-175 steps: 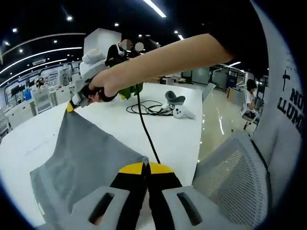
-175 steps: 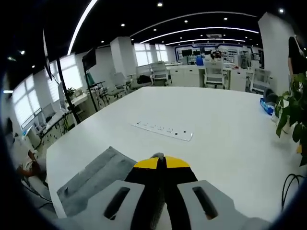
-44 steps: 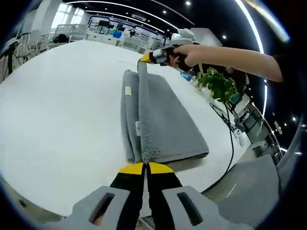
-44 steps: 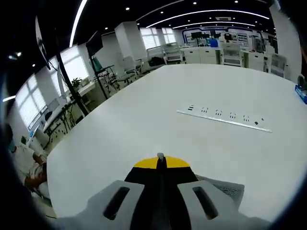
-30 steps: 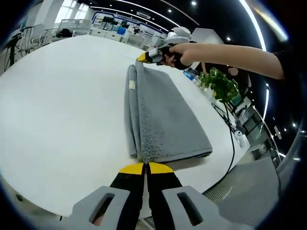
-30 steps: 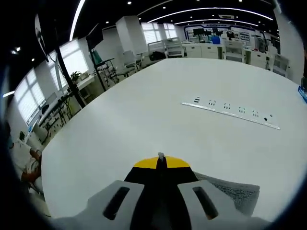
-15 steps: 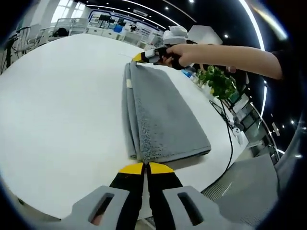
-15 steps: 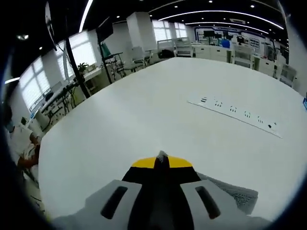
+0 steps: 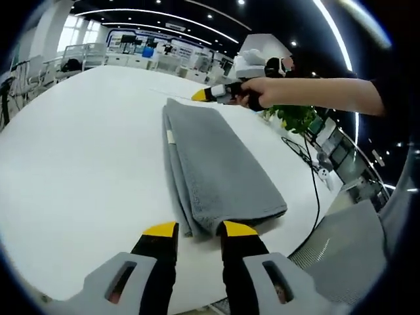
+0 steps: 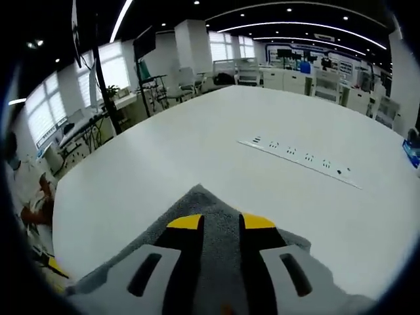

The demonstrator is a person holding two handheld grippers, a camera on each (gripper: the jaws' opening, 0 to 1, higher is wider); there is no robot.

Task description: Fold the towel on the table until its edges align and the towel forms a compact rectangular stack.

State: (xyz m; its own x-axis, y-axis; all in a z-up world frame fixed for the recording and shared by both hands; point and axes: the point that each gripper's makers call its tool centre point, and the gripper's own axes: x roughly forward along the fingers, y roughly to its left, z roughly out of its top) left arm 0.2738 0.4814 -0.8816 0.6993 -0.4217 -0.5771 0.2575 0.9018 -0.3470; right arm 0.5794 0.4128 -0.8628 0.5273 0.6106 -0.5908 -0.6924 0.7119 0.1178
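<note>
In the left gripper view, the left gripper (image 9: 200, 230) has its 2 yellow-tipped jaws parted, one on each side of the near end of the grey towel (image 9: 213, 172), with nothing clamped between them; whether the tips touch the cloth cannot be told. The towel lies folded into a long narrow stack on the white table (image 9: 79, 164), its layered edge and a small white label showing along the side toward the view's left. At the far end, the right gripper (image 9: 205, 94) is held in a person's hand (image 9: 257, 94), the bare forearm reaching in from the view's right; its tip sits just beyond the towel's far end, and how far its jaws are apart cannot be told from here. In the right gripper view, the right gripper (image 10: 221, 222) shows its 2 jaws spread, grey towel (image 10: 216, 220) visible in the gap and below them, nothing gripped. Ahead on the table (image 10: 197, 151) lies a white power strip (image 10: 298, 161). A potted plant (image 9: 295, 117) and a black cable (image 9: 312, 177) stand beside the towel's right side.
</note>
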